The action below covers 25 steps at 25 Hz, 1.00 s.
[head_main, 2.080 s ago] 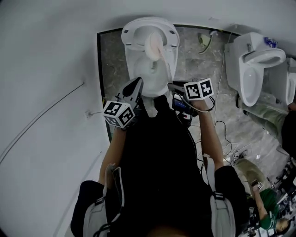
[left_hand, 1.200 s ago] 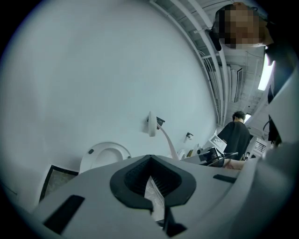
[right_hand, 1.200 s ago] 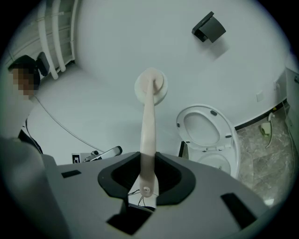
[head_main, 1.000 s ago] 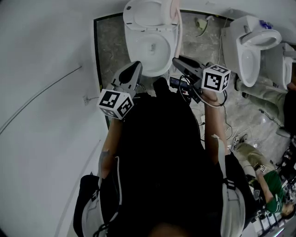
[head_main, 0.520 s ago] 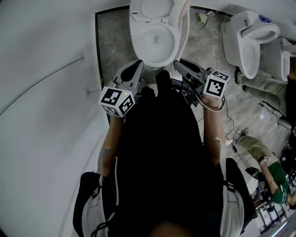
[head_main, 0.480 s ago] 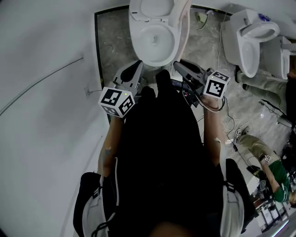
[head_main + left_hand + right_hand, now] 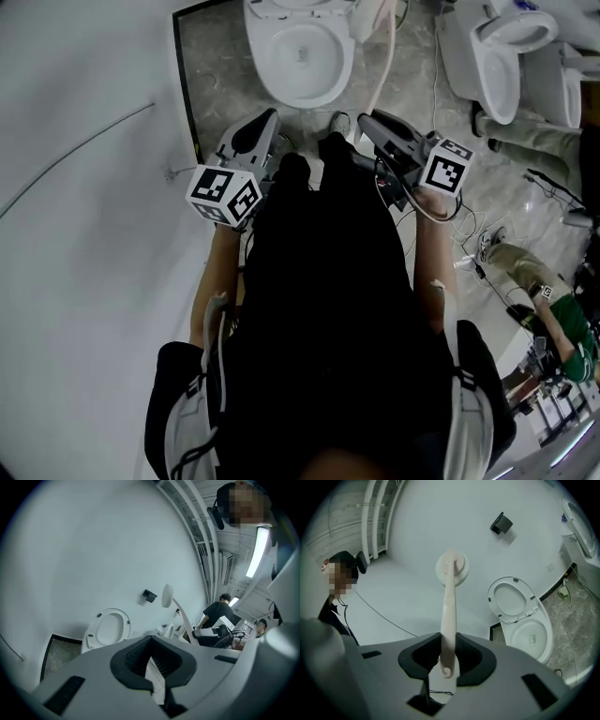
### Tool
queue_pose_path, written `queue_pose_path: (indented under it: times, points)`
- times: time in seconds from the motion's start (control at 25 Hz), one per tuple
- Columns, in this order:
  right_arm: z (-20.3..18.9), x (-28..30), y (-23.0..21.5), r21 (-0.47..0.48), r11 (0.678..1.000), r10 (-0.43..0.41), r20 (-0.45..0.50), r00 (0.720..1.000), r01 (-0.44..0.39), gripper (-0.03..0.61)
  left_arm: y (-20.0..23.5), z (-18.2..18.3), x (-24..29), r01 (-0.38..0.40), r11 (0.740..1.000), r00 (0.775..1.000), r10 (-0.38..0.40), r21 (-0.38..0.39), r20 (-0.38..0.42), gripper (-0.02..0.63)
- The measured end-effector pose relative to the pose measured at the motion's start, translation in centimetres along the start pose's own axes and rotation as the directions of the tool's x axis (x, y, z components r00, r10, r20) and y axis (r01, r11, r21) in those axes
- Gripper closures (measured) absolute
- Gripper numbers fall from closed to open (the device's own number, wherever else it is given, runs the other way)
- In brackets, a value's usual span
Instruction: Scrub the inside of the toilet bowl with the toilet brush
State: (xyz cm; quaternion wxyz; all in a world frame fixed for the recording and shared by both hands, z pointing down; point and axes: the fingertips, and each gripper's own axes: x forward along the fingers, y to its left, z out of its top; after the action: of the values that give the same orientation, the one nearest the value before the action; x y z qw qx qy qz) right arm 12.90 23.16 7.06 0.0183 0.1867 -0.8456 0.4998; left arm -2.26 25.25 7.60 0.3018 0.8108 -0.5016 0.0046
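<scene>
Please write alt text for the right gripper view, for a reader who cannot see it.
The right gripper is shut on the pale handle of a brush, whose round head points toward a white wall. An open toilet stands at right, and the brush is outside its bowl.

No text, label, brand or number is legible anywhere.

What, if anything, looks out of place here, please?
The right gripper clamps the toilet brush in its jaws with the brush head raised toward the wall, outside the toilet bowl. Loose cables trail across the floor.
</scene>
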Motion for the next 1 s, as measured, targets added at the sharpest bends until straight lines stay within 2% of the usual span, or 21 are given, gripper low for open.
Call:
queue_pose_path:
  times: [0.24, 0.4, 0.52, 0.68, 1.0]
  points:
    - [3.3, -3.3, 2.6, -0.058, 0.993, 0.102, 0.000, 0.995, -0.102, 0.477, -3.4, 2.5, 0.4, -0.035, 0.999, 0.999, 0.034, 0.030, 0.036, 0.604]
    - [4.2, -4.0, 2.0, -0.108, 0.987, 0.122, -0.013, 0.992, -0.123, 0.477, -4.0, 2.0, 2.0, -0.044, 0.999, 0.997, 0.043, 0.024, 0.058, 0.604]
    - [4.9, -5.4, 1.4, -0.115, 0.984, 0.137, -0.026, 0.990, -0.139, 0.477, -6.2, 1.8, 3.5, -0.036, 0.999, 0.997, 0.035, 0.025, 0.064, 0.604]
    - [4.6, -6.4, 0.6, -0.138, 0.979, 0.146, -0.056, 0.988, -0.153, 0.477, -8.6, 1.1, 4.9, -0.016, 1.000, 0.998, 0.014, 0.026, 0.055, 0.604]
    - [3.4, -6.6, -1.2, -0.109, 0.978, 0.171, -0.078, 0.982, -0.179, 0.477, -8.7, -0.1, 5.9, -0.036, 0.999, 0.998, 0.034, 0.034, 0.051, 0.604]
